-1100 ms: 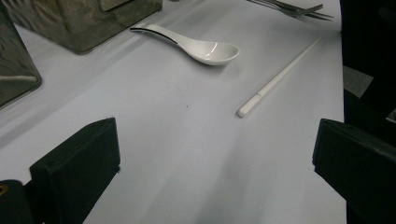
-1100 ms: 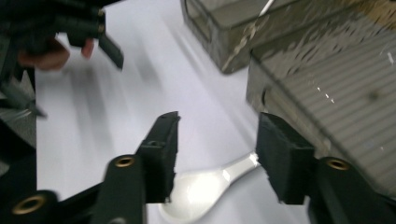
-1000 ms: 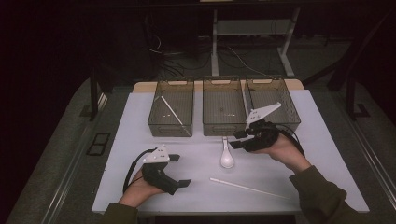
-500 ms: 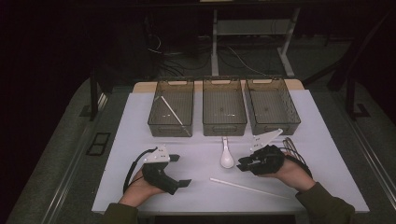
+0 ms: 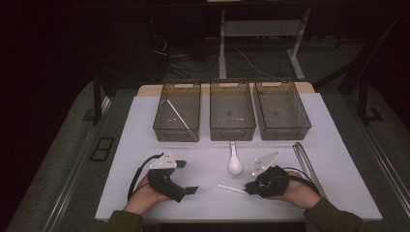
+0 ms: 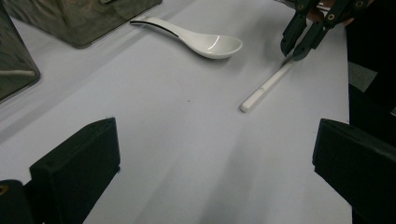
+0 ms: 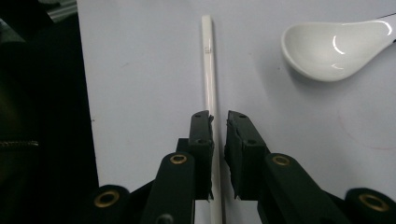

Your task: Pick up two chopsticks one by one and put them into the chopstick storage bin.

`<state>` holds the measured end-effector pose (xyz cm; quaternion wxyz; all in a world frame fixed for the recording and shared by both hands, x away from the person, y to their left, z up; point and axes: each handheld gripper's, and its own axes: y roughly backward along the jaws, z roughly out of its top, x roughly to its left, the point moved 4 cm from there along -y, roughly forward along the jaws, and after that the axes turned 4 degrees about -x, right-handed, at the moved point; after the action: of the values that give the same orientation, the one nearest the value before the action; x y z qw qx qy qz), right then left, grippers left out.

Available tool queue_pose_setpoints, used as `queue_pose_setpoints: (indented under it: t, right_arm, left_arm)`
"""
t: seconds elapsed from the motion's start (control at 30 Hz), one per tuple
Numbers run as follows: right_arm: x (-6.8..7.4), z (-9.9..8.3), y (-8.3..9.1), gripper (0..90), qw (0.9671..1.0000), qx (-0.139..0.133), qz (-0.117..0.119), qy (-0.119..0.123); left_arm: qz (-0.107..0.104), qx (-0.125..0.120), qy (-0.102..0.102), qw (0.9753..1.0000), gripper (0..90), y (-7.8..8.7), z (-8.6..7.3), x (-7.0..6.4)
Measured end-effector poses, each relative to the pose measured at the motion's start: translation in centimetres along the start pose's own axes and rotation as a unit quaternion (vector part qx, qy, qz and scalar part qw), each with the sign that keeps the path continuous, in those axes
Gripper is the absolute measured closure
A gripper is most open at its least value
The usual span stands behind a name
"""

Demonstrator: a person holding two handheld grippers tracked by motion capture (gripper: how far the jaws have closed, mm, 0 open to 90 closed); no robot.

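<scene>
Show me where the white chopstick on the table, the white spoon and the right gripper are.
white chopstick (image 7: 208, 65): right gripper view, on its shaft ahead of the fingers.
white spoon (image 6: 215, 45): left gripper view, on its bowl.
right gripper (image 7: 218, 122): right gripper view, midway between its fingertips, which straddle the chopstick.

Between the matt black plastic fingers lies a smooth white chopstick, satin-dull; beyond them a glossy ceramic-looking spoon gleams on the matt white table.
</scene>
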<state>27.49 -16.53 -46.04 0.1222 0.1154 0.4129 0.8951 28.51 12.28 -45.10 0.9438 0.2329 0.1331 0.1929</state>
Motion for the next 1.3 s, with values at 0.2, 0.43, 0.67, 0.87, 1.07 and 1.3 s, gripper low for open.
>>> queue_pose_setpoints:
  t: [0.2, 0.43, 0.67, 0.87, 1.07, 1.3]
  right_arm:
    - [0.2, -0.3, -0.8, 81.8, 0.9998, 0.016, -0.001, 0.008]
    - [0.4, -0.3, -0.9, 83.2, 0.9995, 0.02, -0.012, 0.023]
    - [0.2, -0.3, -0.9, 84.6, 0.9996, 0.022, -0.007, -0.015]
    - [-0.5, 0.2, -0.1, 84.6, 0.999, 0.005, -0.012, -0.043]
    - [-0.7, 0.8, 0.8, 84.7, 0.9972, -0.022, -0.014, -0.07]
    - [-1.6, 1.7, 2.1, 84.7, 0.9949, -0.056, -0.013, -0.083]
  left_arm:
    - [-0.001, 0.0, 0.0, 1.0, 0.1, 0.0, 0.0, -0.1]
    - [-0.001, 0.0, -0.001, 1.0, 0.1, 0.0, 0.0, -0.1]
    - [-0.001, 0.0, -0.002, 1.0, 0.1, 0.0, 0.0, -0.1]
    - [0.0, 0.0, -0.001, 1.0, 0.1, 0.1, 0.0, -0.1]
    - [0.0, -0.001, -0.001, 1.0, 0.1, 0.1, 0.1, -0.1]
    - [0.0, -0.001, -0.001, 1.0, 0.1, 0.1, 0.1, 0.0]
